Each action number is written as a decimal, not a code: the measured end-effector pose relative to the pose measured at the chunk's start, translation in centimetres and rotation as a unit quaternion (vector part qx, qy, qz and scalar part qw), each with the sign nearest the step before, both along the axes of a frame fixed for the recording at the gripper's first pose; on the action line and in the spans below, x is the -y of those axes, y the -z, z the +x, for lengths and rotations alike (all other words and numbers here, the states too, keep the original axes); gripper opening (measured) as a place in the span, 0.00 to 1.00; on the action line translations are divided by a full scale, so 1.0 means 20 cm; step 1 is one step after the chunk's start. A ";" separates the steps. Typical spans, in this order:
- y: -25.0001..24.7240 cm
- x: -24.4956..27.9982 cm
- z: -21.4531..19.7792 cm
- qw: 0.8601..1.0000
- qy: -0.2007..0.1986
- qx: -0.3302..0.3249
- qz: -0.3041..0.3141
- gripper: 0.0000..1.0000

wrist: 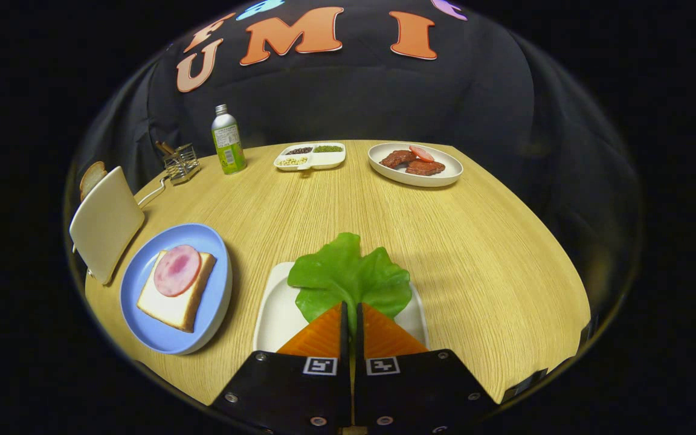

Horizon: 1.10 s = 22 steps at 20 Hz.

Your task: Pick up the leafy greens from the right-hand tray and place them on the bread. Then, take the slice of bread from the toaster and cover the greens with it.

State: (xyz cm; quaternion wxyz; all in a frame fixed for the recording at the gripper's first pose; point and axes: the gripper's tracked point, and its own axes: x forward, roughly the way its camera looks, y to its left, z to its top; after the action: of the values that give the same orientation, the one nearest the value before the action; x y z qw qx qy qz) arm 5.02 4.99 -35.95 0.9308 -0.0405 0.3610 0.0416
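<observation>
At far left a toaster (106, 225) holds a bread slice (91, 179). Right of it, a blue plate (215, 254) carries bread (173, 305) topped with ham (177, 270). Lower centre, the gripper (351, 314) is closed on the greens (348, 275), pinching the stem over a white tray (272, 314). Upper right sits a meat plate (415, 163).

Green leaf (348, 275) above white tray (275, 314)

Tool (351, 314) — fingers pressed nearly together, pinching the leaf stem (351, 302) — level, forward.
</observation>
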 end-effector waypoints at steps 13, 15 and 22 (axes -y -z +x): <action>-0.41 -0.08 0.05 0.998 -0.012 0.067 0.014 0.03; -0.47 -0.11 0.06 0.997 -0.017 0.075 0.017 0.03; -0.59 -0.31 0.05 0.994 -0.048 0.093 0.030 0.03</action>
State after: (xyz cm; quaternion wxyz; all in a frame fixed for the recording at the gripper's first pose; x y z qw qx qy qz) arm 5.96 11.23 -24.21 0.9579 -0.0334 0.2696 0.0931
